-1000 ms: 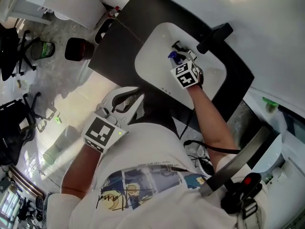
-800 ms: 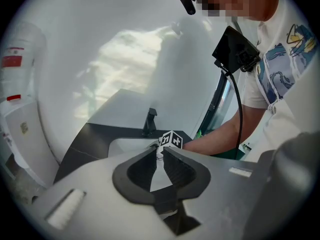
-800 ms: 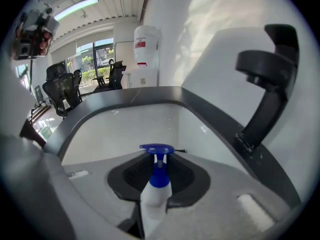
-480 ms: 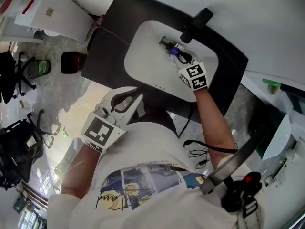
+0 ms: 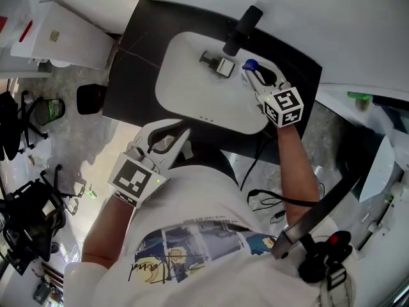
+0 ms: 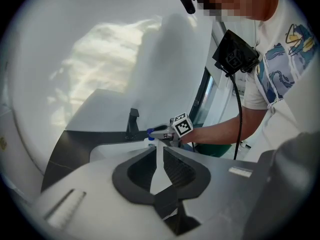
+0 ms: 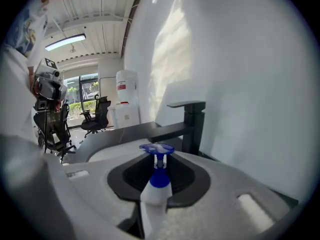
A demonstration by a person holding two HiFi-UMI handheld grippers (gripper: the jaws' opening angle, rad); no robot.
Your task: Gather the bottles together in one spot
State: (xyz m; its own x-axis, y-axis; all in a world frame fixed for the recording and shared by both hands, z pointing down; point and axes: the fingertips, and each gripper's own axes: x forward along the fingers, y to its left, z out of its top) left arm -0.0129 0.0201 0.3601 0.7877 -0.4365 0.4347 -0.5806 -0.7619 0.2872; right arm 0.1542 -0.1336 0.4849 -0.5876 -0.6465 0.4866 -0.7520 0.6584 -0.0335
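In the head view, the right gripper [image 5: 257, 77] is stretched out over the white sink [image 5: 172, 101]. The bottle [image 5: 249, 64] with the blue top pokes out of its front end by the black tap [image 5: 243, 25], while the left gripper [image 5: 167, 139] is tucked near the person's belly, well apart from it. In the left gripper view, the left gripper [image 6: 160, 150] has its jaws almost together with a thin gap and nothing in it, and the bottle [image 6: 149, 141] is far ahead. In the right gripper view, the right gripper [image 7: 159, 166] pinches the bottle [image 7: 156, 196] upright between its jaws, with the tap [image 7: 187, 121] just past it.

White bottle [image 7: 156, 196], blue pump [image 7: 157, 149]; blk faucet [image 7: 192, 124]
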